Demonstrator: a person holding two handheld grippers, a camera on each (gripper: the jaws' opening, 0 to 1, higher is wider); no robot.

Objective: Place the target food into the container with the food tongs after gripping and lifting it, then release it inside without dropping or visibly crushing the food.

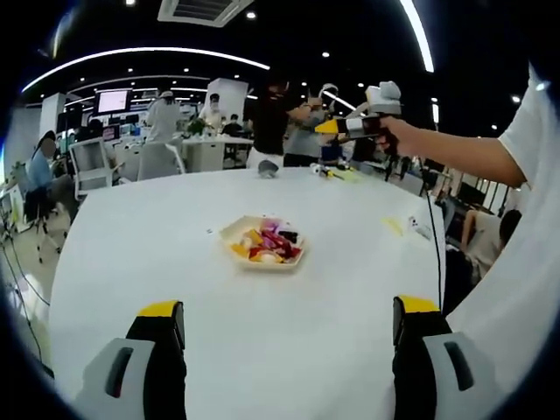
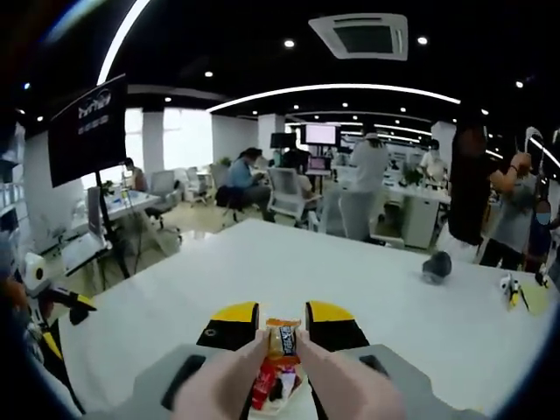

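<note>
The person's arm [image 1: 455,153] was stretched out over the white table [image 1: 332,332], raised right gripper [image 2: 282,337] clamped on tongs [image 2: 262,372] pinching a wrapped snack [image 2: 282,339]. Left gripper [image 1: 289,324] sat wide apart. Hexagonal tray [image 1: 262,242] held colorful snacks [image 1: 267,241].

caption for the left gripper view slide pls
Open left gripper faces a tray of wrapped snacks on the white table.

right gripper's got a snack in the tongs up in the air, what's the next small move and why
Probably lower the right gripper toward the hexagonal tray, keeping the squeeze steady. The tongs pinch a wrapped snack between their tips. The left gripper view shows that gripper held high above the white table, beyond the tray, the one dish I can see.
</note>
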